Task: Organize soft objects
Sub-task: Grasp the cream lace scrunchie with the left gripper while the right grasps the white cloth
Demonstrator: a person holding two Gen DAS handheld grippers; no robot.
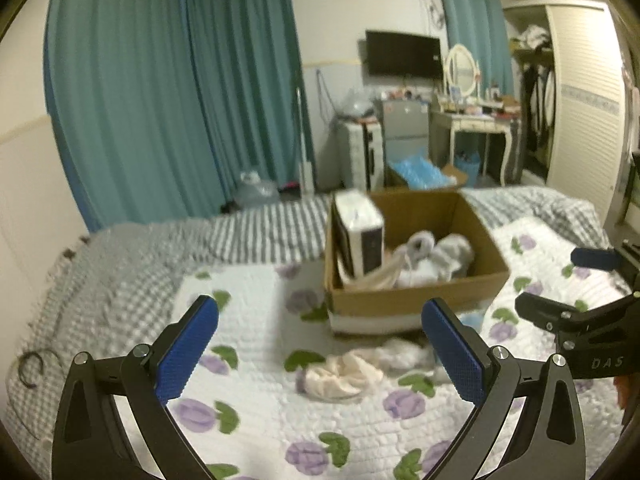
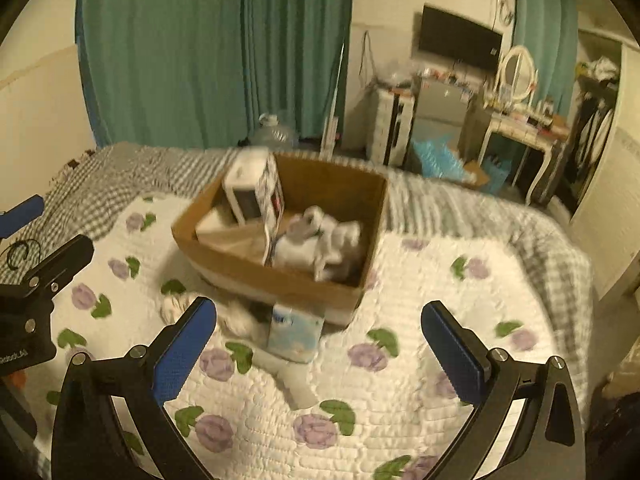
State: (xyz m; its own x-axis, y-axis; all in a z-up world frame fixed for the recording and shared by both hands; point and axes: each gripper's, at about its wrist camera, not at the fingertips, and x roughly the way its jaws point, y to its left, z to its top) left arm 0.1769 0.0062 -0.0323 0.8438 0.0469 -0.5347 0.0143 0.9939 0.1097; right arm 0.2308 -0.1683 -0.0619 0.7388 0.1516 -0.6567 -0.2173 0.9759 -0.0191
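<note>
An open cardboard box sits on the bed and holds white and grey soft clothes and a white pack. A cream and grey cloth lies on the quilt in front of the box, between my left gripper's fingers. A light-blue tissue pack, a white sock and grey-white cloth lie near the box. My left gripper is open and empty. My right gripper is open and empty above the quilt.
The bed has a white quilt with purple flowers over grey checked bedding. Teal curtains, a dressing table and a wardrobe stand beyond the bed. A black hair tie lies at the left.
</note>
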